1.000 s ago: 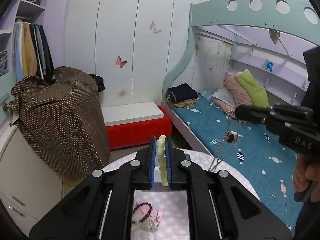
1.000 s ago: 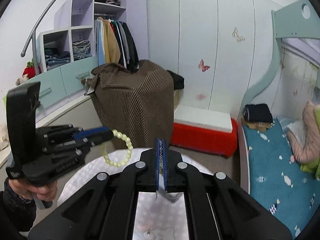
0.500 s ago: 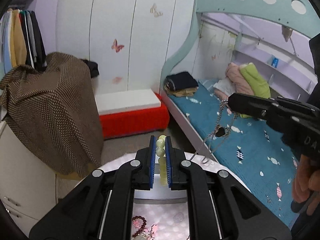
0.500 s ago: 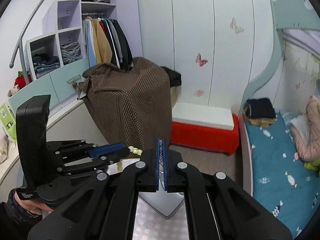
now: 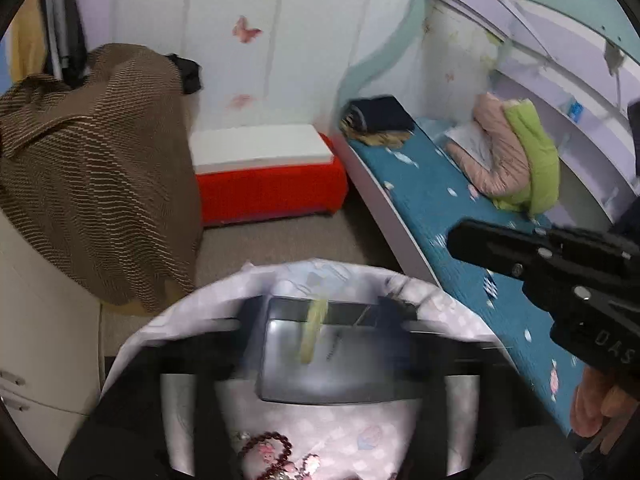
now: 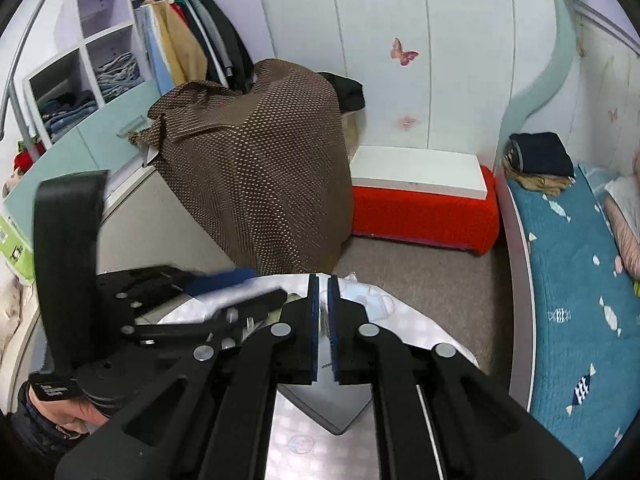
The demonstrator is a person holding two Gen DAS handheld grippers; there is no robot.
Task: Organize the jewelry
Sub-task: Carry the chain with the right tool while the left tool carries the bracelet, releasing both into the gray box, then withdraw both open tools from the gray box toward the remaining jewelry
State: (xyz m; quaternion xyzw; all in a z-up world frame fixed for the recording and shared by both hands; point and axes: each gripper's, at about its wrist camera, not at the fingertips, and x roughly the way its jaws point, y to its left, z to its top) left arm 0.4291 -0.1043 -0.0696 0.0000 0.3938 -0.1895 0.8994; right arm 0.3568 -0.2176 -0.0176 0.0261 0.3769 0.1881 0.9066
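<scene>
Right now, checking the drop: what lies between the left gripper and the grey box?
The left wrist view shows the pale green bead bracelet, blurred, between the left gripper jaws, which have just been opening, clear of both, above the grey box.

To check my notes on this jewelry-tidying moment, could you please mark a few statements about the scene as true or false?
1. The left gripper is clamped on the pale bead bracelet. False: its jaws have just been opening and stand wide, with the bracelet loose between them over the grey box.
2. A dark red bead bracelet lies on the table's cloth. True.
3. The grey box sits on the bed. False: it sits on the round table.
4. A brown cloth is draped over something beside the red bench. True.
</scene>
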